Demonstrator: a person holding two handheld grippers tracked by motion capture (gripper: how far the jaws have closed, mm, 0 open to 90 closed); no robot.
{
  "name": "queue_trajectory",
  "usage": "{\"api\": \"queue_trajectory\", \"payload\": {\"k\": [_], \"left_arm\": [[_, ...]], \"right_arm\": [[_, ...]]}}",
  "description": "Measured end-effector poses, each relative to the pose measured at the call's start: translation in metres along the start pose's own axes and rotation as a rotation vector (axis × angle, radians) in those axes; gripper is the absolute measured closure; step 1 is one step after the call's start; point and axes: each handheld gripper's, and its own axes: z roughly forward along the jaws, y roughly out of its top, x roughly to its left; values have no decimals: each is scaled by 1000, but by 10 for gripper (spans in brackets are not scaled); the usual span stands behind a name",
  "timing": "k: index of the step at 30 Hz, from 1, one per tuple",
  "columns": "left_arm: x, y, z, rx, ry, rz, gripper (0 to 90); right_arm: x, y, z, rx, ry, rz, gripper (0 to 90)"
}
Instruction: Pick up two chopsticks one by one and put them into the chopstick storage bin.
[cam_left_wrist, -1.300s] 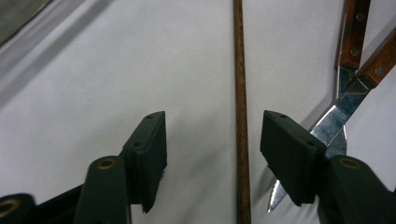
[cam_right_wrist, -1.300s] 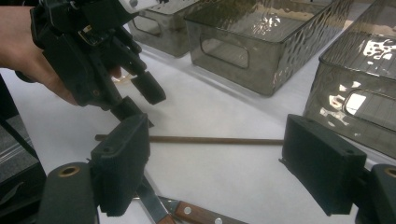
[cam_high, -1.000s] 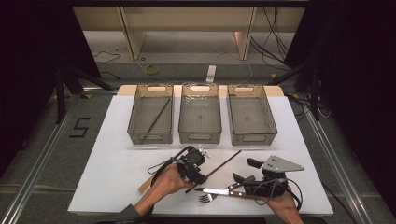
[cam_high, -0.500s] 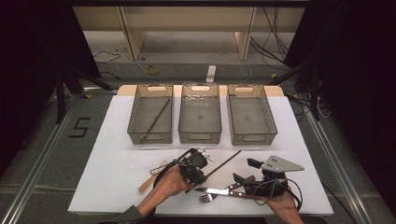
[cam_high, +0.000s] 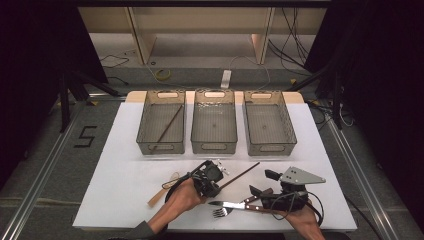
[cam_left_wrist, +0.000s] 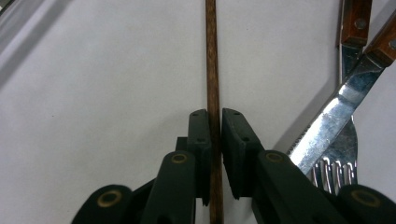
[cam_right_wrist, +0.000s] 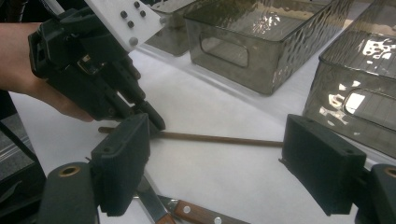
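**Left tongs clamp chopstick on desk**

Closing over the past second, the left tongs (cam_left_wrist: 213, 135) have just brought their jaws in onto the brown chopstick (cam_left_wrist: 212, 70), which now runs between the pads, pinched, lying on the white desk (cam_high: 120, 175) below the middle bin (cam_high: 214, 125). Right tongs (cam_right_wrist: 224, 163) stand wide open, holding nothing, over a wood-handled knife (cam_high: 240, 205) and fork (cam_high: 220, 212).

You had a dark brown chopstick (cam_left_wrist: 213, 84) between the black jaws of your left gripper (cam_left_wrist: 215, 123). Beside that chopstick lay a silver knife (cam_left_wrist: 327, 126) with a reddish-brown wooden handle, on the white table (cam_high: 125, 170).
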Motion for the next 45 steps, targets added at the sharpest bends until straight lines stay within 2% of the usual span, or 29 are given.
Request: {"api": "queue_trajectory", "payload": {"k": [18, 27, 38, 45], "left_arm": [[0, -1, -4, -20, 4, 28, 840], [10, 1, -23, -73, -12, -2, 840], [15, 3, -39, -102, -30, 6, 840], [23, 3, -56, -150, -19, -22, 840]], "right_arm": [[0, 0, -1, -4, 0, 2, 244], [-1, 0, -1, -4, 0, 2, 244], [-1, 0, 0, -2, 0, 4, 244], [-1, 0, 0, -2, 1, 4, 244]]}}
